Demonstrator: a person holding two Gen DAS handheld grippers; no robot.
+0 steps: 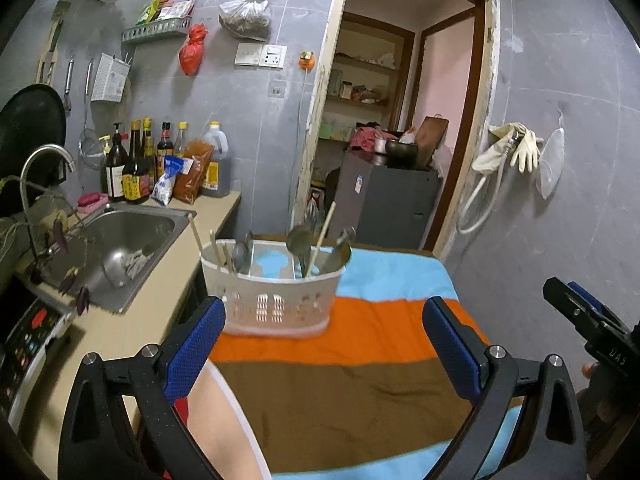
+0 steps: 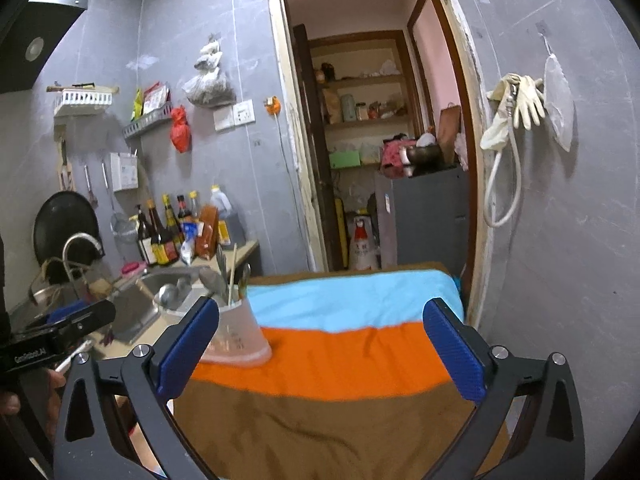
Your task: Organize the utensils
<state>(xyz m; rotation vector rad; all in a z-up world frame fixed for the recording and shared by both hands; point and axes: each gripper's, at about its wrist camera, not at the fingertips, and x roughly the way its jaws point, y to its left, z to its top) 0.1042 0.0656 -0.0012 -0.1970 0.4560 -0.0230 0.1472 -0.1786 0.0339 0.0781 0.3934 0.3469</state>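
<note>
1. The white slotted utensil caddy (image 1: 276,300) stands on the orange band of the striped cloth (image 1: 360,392), close to the cloth's left edge, where the beige countertop (image 1: 152,304) begins
2. Spoons (image 1: 300,242) and chopsticks (image 1: 325,236) stand upright in the caddy, leaning on its walls; which compartment each is in looks unclear through the blur
3. Right of the caddy the cloth lies bare to its far edge at the doorway
4. Left of the caddy, across the counter strip, sits the steel sink (image 1: 132,240)
5. The left gripper (image 1: 340,344) hangs in front of the caddy, tilted slightly down, jaws spread wide with nothing between the blue pads
6. The right gripper (image 2: 324,348) is right of the caddy over bare cloth, equally wide apart and empty
</note>
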